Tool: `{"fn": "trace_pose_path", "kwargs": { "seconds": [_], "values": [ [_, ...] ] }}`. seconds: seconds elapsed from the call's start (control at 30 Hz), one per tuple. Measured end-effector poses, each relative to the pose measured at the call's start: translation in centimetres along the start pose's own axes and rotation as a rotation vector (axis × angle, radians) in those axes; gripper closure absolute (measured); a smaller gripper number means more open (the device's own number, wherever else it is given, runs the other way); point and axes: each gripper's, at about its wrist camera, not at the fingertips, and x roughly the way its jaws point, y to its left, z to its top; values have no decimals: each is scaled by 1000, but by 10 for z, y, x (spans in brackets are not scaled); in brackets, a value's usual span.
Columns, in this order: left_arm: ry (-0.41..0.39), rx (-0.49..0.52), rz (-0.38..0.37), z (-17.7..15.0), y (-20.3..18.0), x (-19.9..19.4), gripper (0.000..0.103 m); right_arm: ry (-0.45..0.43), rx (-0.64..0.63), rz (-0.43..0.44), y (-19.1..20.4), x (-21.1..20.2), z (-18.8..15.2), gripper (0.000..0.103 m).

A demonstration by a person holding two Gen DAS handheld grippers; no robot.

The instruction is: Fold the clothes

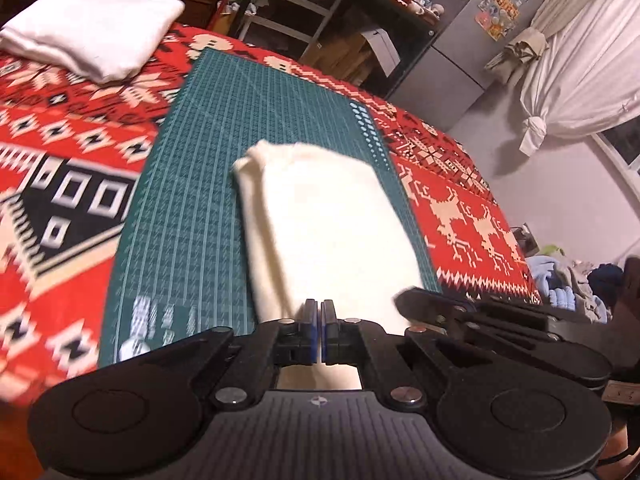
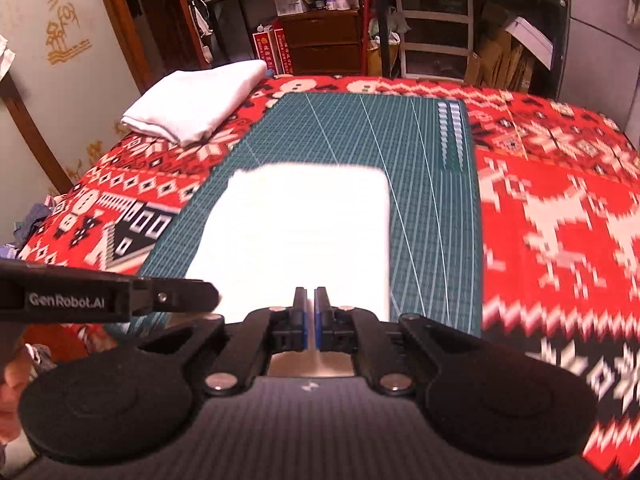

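Closest to the lens in the left wrist view sat the left tongs (image 1: pixel 321 312), their two blue-faced fingers (image 1: pixel 310 330) pressed together at the lower centre of the frame, the near edge of a cream folded garment (image 1: pixel 320 232) reaching right up to the tips. Whether cloth was actually pinched between them could not be told, since the gap showed only a thin line. That garment lay as a rough rectangle on a green cutting mat (image 1: pixel 192 216), running from the tongs up toward the middle of the frame. At the lower right of the same view the right tongs (image 1: pixel 404 300) came in from the side, tip touching the garment's near right corner.

From the right wrist view the right tongs (image 2: pixel 311 300) also stood with fingers nearly shut — a narrow slit between the blue pads (image 2: pixel 318 332) — at the garment's (image 2: pixel 296 232) near edge, with the grip again unclear. The left tongs (image 2: pixel 212 292) entered from the left edge of that frame, their tip against the cloth.

The mat (image 2: pixel 424 184) rested on a red patterned blanket (image 2: pixel 560 216) over the worktop. At the upper left of both views a second folded white garment (image 1: pixel 92 28) lay on the blanket — well apart from the mat's cloth.
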Motion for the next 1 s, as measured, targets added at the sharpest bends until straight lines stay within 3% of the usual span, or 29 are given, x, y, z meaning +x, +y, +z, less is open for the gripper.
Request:
{"fn": "trace_pose_path", "kwargs": {
  "seconds": [0.27, 0.37, 0.47, 0.53, 0.57, 0.77, 0.83, 1.0],
  "values": [
    [-12, 23, -5, -17, -4, -22, 99, 21, 6, 5, -3, -41, -44, 102],
    [-24, -26, -17, -20, 3, -27, 99, 10, 26, 13, -7, -55, -49, 94],
    [-41, -110, -66, -18, 14, -29, 90, 0, 65, 15, -13, -62, -49, 94],
    [-62, -133, -78, -13, 19, -26, 77, -11, 83, 19, -16, -65, -48, 94],
    [-68, -143, -79, -9, 21, -22, 77, -18, 87, 22, -17, -67, -48, 94],
    [-65, -241, -74, 11, 36, 4, 77, -27, 93, 36, -16, -67, -45, 92],
    [-72, -244, -95, 11, 38, 7, 98, -23, 93, 39, -14, -65, -43, 91],
    [-81, -214, -75, 9, 38, -1, 98, -9, 94, 38, -13, -57, -43, 91]
  ]
}}
